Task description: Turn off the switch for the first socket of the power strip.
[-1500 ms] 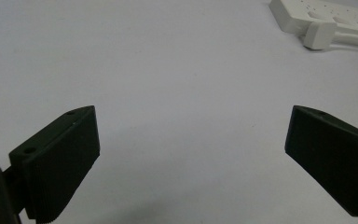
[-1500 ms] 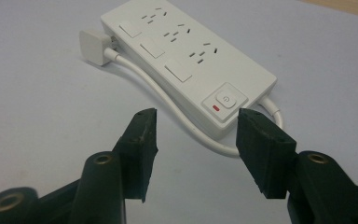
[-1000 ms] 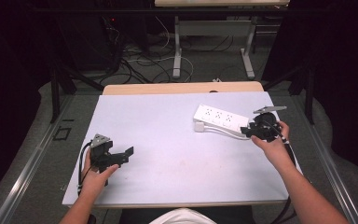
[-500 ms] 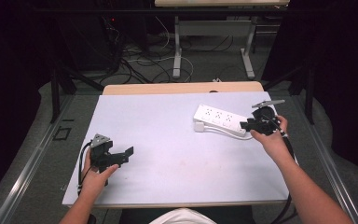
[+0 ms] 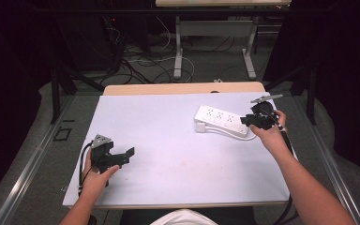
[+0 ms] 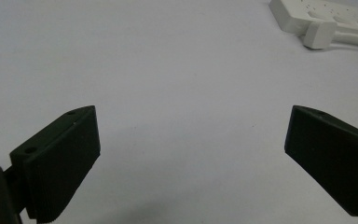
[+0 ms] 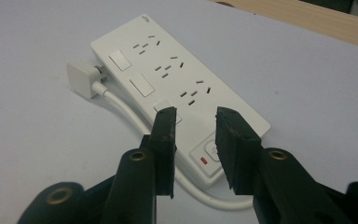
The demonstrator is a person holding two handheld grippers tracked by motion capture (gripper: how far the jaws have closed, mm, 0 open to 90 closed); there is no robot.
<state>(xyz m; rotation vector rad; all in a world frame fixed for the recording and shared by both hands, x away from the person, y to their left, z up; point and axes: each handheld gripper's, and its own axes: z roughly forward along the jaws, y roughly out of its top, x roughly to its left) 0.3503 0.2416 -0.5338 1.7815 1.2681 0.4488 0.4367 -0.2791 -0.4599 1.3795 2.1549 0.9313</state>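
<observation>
Right claw (image 7: 195, 122) hovers narrowly parted, empty, over the white power strip (image 7: 177, 88), its embossed logo unreadable.

Overhead light is falling evenly on the table (image 5: 183, 140); the room around it is sitting in near darkness. Shadows under the power strip (image 7: 177, 88) are staying soft and short. No glare is showing on the surface. In the left gripper view, the near black pads (image 6: 60, 163) are blurring slightly; the high view is looking grainy.

Right gripper (image 5: 248, 121) moved up and outward, away from the person. It now sits at the power strip's (image 5: 220, 120) right end.
</observation>
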